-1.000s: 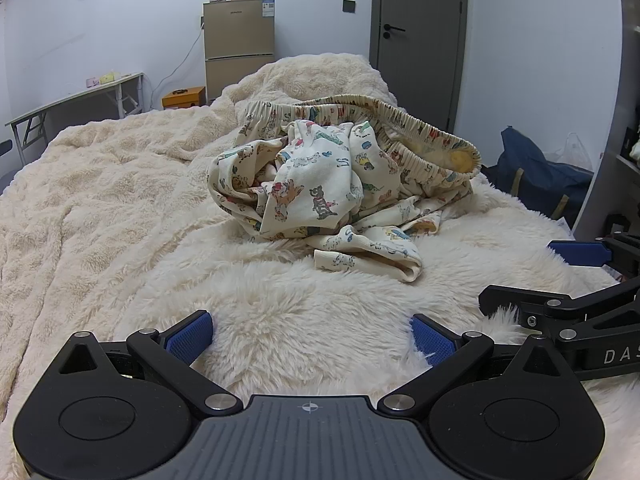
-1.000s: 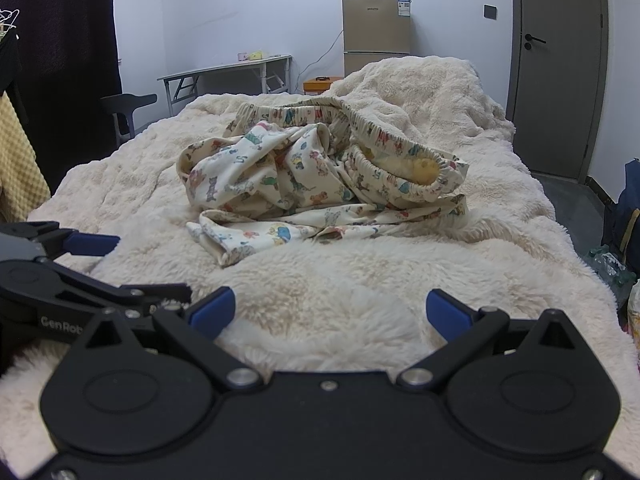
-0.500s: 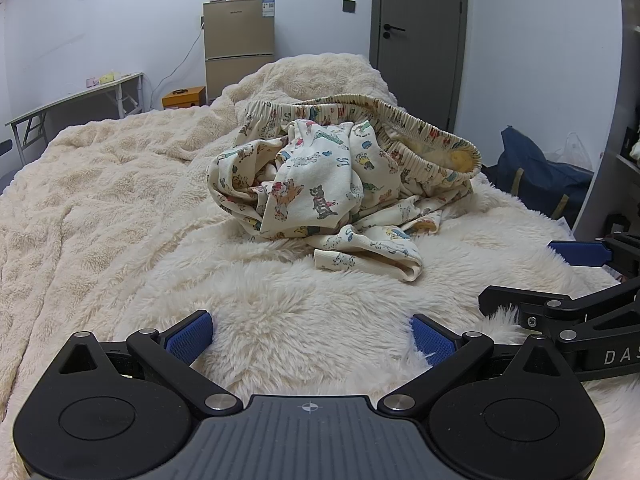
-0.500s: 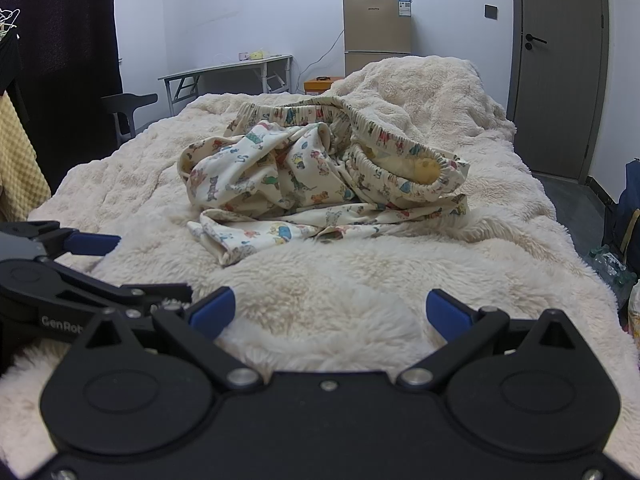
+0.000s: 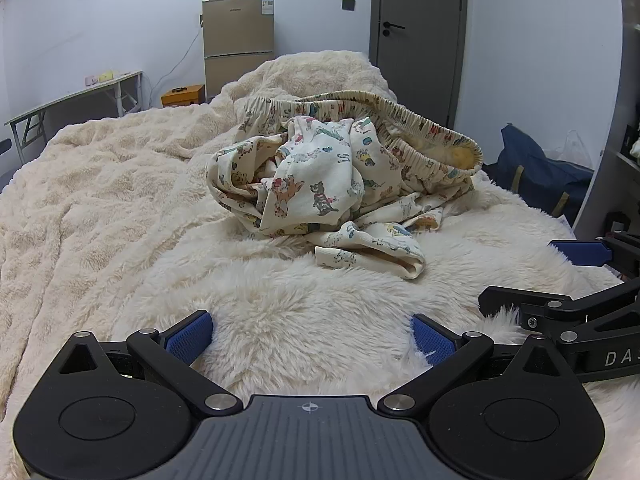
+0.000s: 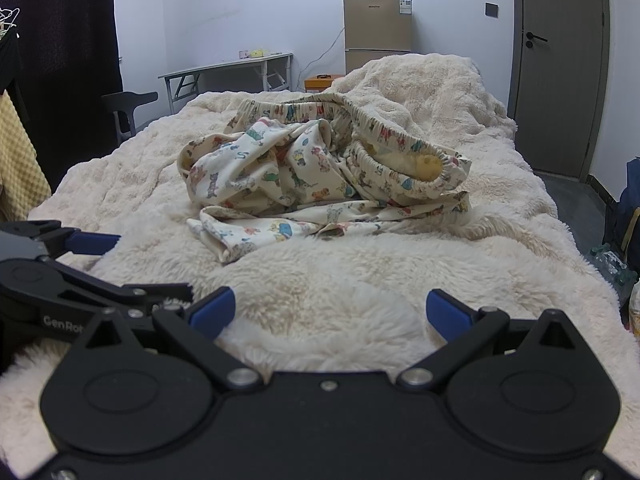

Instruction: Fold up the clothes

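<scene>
A crumpled pair of cream trousers printed with small cartoon animals (image 5: 320, 184) (image 6: 304, 184) lies in a heap on a fluffy cream blanket (image 5: 120, 200) (image 6: 360, 280). Its elastic waistband stands up at the back right, and one leg end trails toward me. My left gripper (image 5: 312, 336) rests low on the blanket in front of the heap, open and holding nothing. My right gripper (image 6: 328, 308) sits beside it to the right, also open and holding nothing. Each gripper shows at the edge of the other's view.
The bed runs away toward a tan fridge (image 5: 238, 40) and a grey door (image 5: 420, 32). A folding table (image 5: 76, 100) stands at the left wall and a dark blue bag (image 5: 536, 172) lies on the floor at the right. A dark chair (image 6: 128, 104) stands by the bed's left side.
</scene>
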The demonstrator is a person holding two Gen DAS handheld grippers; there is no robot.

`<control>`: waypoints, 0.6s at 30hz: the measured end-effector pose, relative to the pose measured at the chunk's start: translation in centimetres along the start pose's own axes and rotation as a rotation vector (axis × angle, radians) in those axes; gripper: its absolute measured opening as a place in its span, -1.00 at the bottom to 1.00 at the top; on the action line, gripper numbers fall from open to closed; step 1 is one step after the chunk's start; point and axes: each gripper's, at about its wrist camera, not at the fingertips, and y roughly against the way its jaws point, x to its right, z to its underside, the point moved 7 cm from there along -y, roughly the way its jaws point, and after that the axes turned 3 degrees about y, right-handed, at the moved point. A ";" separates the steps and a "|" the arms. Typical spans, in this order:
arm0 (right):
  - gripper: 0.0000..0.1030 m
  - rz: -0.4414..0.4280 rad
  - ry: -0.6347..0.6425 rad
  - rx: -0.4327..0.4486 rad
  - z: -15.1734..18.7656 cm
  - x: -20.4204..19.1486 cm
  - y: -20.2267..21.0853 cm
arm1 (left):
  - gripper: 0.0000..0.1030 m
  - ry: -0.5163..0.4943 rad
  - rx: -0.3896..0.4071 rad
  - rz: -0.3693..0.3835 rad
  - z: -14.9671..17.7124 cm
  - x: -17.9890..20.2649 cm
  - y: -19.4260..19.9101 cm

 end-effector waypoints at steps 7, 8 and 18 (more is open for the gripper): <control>1.00 -0.003 -0.001 -0.001 0.0 0.0 0.0 | 1.00 0.000 0.000 0.000 0.0 0.1 0.0; 1.00 -0.004 -0.001 -0.002 0.0 0.0 0.0 | 1.00 0.000 0.000 0.001 0.0 0.1 0.1; 1.00 -0.009 -0.001 -0.004 0.0 0.0 0.0 | 1.00 -0.006 -0.006 0.000 -0.1 0.2 0.0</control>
